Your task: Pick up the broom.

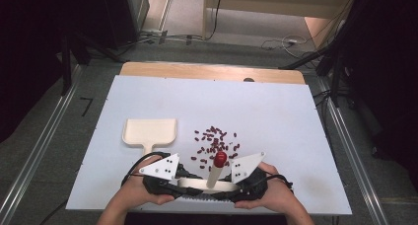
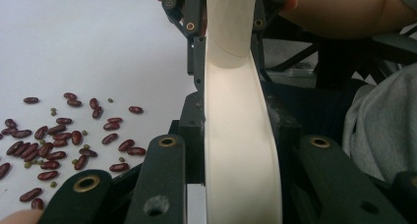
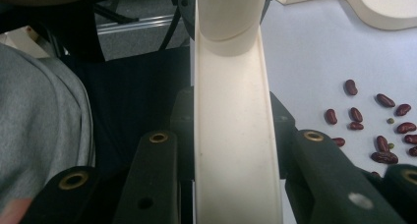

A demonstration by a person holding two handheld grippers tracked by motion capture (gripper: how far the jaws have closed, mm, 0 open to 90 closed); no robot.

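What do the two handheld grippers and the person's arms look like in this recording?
Both the left gripper and the right gripper are black, with two black jaws carrying brass-coloured rivets. Each is topped by a grey three-cornered plate dotted with small black holes. A black cable loops out from each. The forearms are bare in the high view; a grey garment shows in the gripper views.

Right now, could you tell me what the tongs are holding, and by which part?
Both tongs, left and right, grip one cream brush by opposite ends of its curved head; its red-tipped handle stands up between them.
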